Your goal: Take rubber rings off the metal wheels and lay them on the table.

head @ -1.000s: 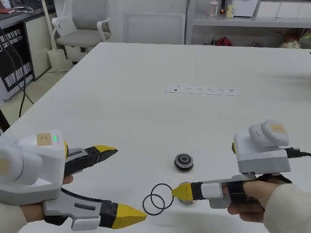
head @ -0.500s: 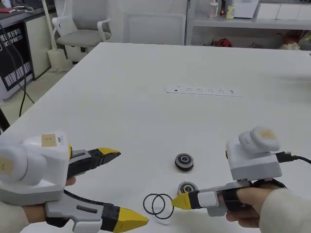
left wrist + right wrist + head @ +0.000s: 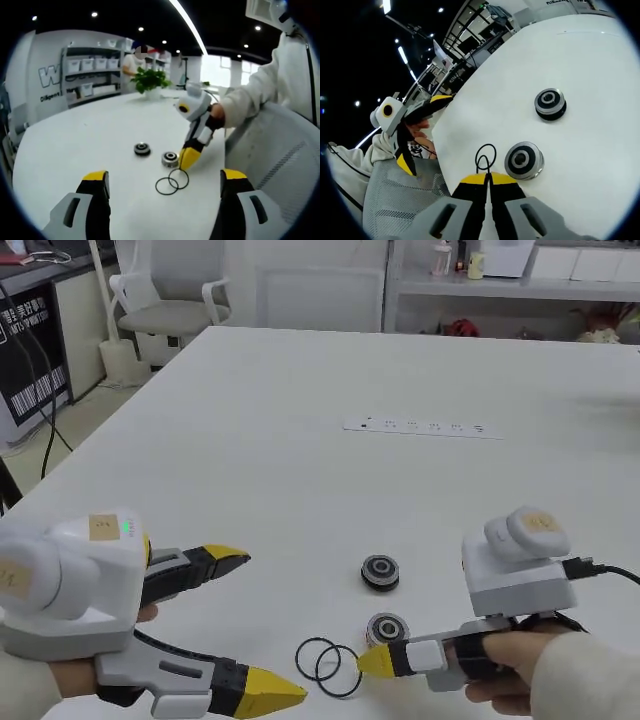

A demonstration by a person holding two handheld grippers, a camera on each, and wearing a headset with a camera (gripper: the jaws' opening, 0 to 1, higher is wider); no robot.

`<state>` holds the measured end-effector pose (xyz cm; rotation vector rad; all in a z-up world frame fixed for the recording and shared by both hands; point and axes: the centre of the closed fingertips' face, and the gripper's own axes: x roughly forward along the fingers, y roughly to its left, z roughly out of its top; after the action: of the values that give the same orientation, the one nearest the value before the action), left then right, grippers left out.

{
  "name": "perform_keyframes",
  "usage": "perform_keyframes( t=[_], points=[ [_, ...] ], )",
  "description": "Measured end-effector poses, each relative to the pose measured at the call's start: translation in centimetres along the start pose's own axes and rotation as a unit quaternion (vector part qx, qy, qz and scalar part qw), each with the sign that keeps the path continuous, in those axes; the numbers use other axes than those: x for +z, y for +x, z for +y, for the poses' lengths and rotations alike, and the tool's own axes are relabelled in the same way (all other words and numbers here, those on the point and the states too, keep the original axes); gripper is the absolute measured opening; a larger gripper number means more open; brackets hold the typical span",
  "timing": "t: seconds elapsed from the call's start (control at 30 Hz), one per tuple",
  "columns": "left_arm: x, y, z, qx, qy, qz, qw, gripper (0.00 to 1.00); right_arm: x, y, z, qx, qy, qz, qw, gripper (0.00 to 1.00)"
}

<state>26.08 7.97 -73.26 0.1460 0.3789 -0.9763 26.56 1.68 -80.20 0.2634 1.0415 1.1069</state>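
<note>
Two metal wheels stand on the white table. The far wheel has a black rubber ring around it. The near wheel shows a bare silver rim. Two thin black rubber rings lie overlapping just left of it, one farther left, the other nearer my right gripper. That gripper is shut, with its tips pinching the edge of the nearer ring. My left gripper hovers open to the left of the rings and holds nothing.
A white power strip lies farther back on the table. Beyond the far left corner are an office chair and shelving. A potted plant and a person stand at the back in the left gripper view.
My right gripper drew back toward me off the near wheel, which now shows fully. The ring at its tip moved with it. The left gripper has hardly moved.
</note>
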Motion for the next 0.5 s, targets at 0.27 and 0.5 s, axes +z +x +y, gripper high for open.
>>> perform_keyframes(
  t=[0.27,0.5],
  points=[
    [-0.12,0.01,0.02,0.001,-0.001,0.002,1.0,0.92,-0.04,-0.02,-0.25,-0.002,0.005,0.001,1.0,0.0],
    [-0.12,0.02,0.0,0.001,-0.002,0.001,1.0,0.91,-0.2,-0.04,-0.36,-0.006,0.0,0.006,1.0,0.0]
  ],
)
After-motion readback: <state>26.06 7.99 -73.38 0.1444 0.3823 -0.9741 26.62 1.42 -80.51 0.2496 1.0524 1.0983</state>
